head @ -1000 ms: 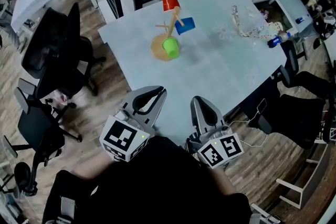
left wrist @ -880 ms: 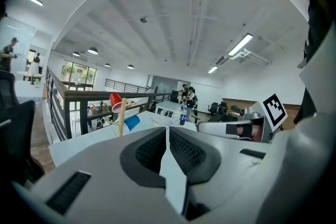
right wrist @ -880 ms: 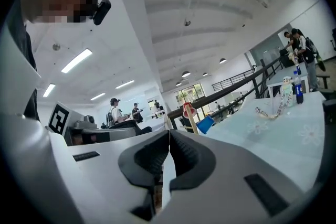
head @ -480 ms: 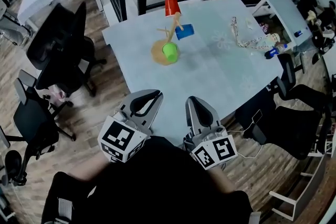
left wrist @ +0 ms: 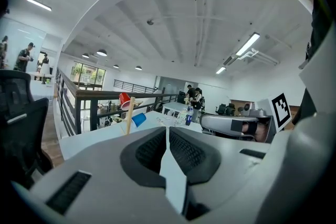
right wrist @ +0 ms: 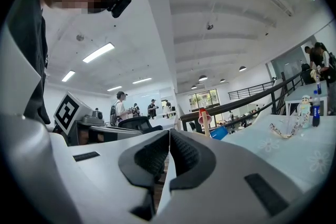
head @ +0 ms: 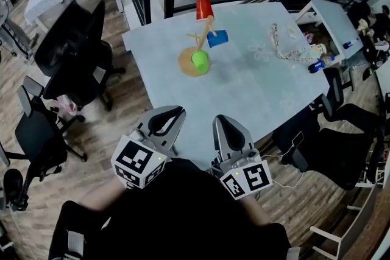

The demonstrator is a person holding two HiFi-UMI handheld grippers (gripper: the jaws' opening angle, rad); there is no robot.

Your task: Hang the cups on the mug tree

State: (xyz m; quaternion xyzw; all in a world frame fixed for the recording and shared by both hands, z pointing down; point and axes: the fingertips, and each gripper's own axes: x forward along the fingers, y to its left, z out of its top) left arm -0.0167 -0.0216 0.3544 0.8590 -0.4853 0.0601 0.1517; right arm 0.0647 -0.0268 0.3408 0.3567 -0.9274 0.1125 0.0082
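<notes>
— Nearest first?
— Drawn in close at 6 o'clock: left gripper (head: pixel 177 111) and right gripper (head: pixel 220 119), jaws of both pressed fully together, gripping nothing. Parked just at the near edge of the counter (head: pixel 256 94), probably with no loose cup left to fetch.
— And farther out?
— Toward 12, at the far side of the counter: tree (head: pixel 205 30). Red cup (head: pixel 203 8) at its 12, blue cup (head: pixel 217 38) at its 3, green cup (head: pixel 199 60) at its 6, low over the base. Spread on separate pegs, likely to avoid knocking together. Hard to tell whether green truly hangs or rests on the base.
— Different from a second ago?
— Barely. Same closed jaws, same cups in the same spots; only a slight drift of the whole view.
</notes>
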